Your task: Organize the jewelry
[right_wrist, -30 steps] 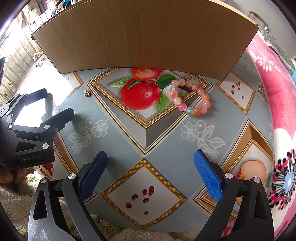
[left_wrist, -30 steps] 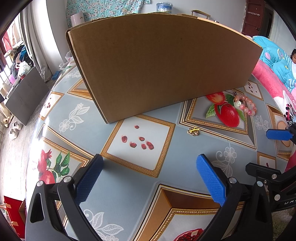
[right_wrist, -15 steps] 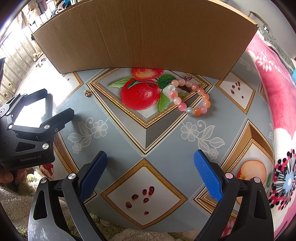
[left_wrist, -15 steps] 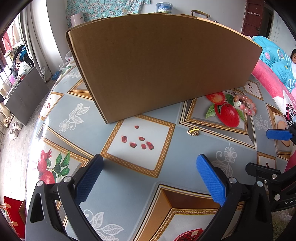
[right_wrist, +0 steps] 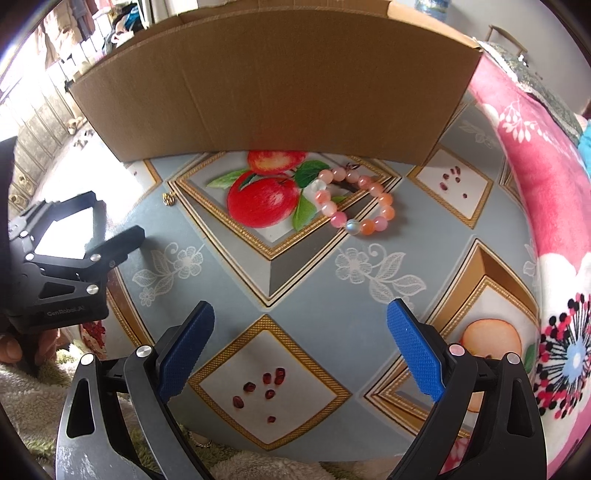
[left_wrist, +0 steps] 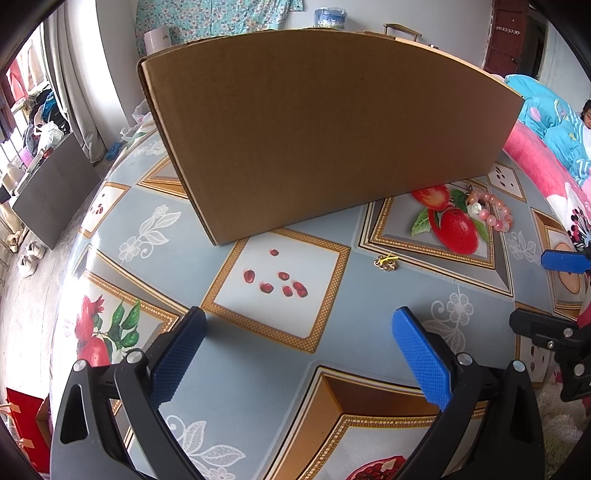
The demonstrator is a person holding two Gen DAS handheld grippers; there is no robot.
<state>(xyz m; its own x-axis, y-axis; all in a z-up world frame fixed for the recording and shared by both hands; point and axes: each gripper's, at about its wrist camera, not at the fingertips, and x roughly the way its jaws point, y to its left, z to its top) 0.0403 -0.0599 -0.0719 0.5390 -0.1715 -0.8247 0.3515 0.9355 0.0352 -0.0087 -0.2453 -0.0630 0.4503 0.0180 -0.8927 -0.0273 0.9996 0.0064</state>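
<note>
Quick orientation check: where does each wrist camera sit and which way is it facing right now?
Left wrist: on the left claw, open, facing the cardboard box across the tablecloth; right claw at its right edge.
Right wrist: on the right claw, open, facing the bead bracelet before the box; left claw and fingers at its left edge.
Shared: box, bracelet, small gold trinket.

A patterned tablecloth [left_wrist: 369, 332] printed with apples, pomegranate seeds and white flowers covers the table. To its right lies a pink floral blanket [right_wrist: 535, 177], with a turquoise quilt [left_wrist: 546, 118] farther back. Behind the table, a floral fabric [left_wrist: 207, 18] hangs on the wall beside a white cylindrical container [left_wrist: 157, 38]. On the floor at left stand a dark cabinet [left_wrist: 51, 188] and what look like pale shoes [left_wrist: 29, 254].
</note>
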